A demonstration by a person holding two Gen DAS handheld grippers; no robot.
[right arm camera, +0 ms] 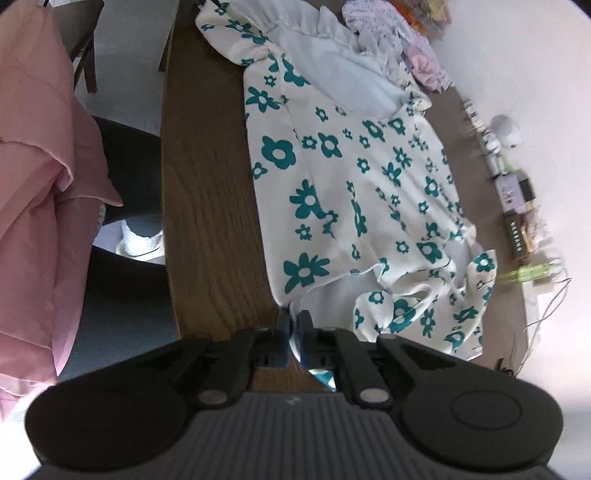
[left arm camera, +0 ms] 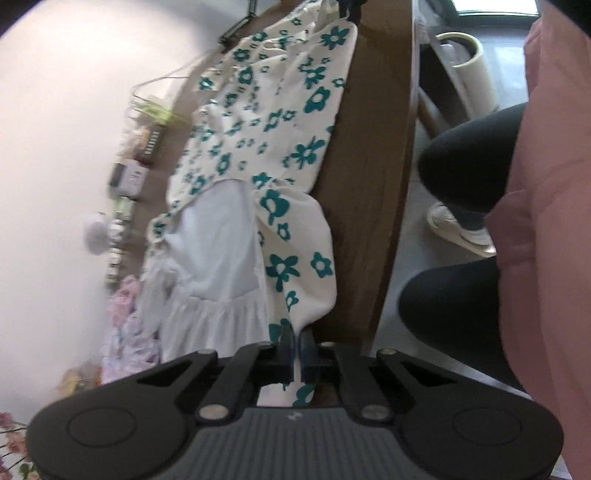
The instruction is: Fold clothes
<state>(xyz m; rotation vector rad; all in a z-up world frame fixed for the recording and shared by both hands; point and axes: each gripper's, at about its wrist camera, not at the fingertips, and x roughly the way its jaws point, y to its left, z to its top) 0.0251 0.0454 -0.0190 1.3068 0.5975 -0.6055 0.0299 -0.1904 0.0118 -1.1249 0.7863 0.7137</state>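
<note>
A cream dress (right arm camera: 354, 192) printed with teal flowers lies spread on the wooden table (right arm camera: 207, 206), its white lining showing at the neckline and where the hem is turned up. The left gripper (left arm camera: 297, 341) has its jaws pressed together on a fold of the dress at the table's near edge; the right gripper (right arm camera: 294, 325) pinches the hem the same way, jaws nearly closed on the cloth. Beyond the dress, along the white wall (right arm camera: 517, 55), stand small boxes (right arm camera: 517, 206) and a heap of other clothes (right arm camera: 406, 33). Off the table's edge are the person's dark trousers (left arm camera: 465, 166), a white shoe (right arm camera: 142, 242) and a pink garment (right arm camera: 40, 177)
</note>
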